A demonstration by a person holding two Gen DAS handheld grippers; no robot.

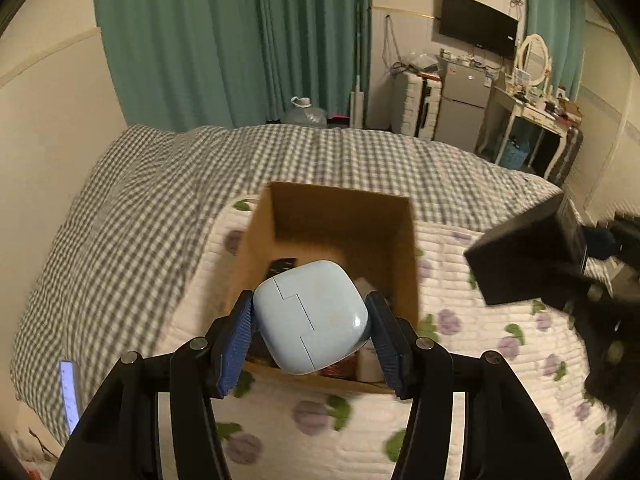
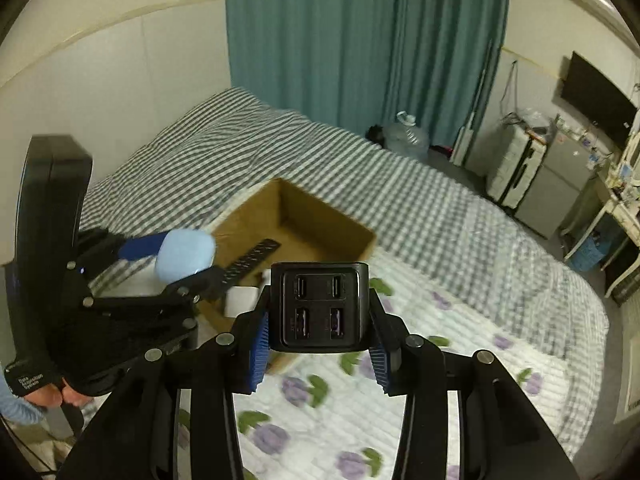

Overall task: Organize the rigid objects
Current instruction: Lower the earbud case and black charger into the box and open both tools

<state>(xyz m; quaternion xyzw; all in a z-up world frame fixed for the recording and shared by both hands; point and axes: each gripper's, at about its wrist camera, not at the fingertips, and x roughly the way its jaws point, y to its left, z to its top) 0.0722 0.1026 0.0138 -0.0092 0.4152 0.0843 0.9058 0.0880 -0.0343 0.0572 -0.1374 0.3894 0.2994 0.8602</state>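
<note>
My left gripper is shut on a pale blue rounded case, held in the air over the near end of an open cardboard box. The right wrist view shows that case at the left, clamped between blue pads. My right gripper is shut on a black charger block whose port face points at the camera; the block also shows at the right of the left wrist view. Inside the box lie a black remote and a white item.
The box stands on a white quilt with purple flowers, spread over a grey checked bedcover. Teal curtains, a water jug, suitcases, a small fridge and a dressing table line the far wall. A gloved hand holds the left gripper.
</note>
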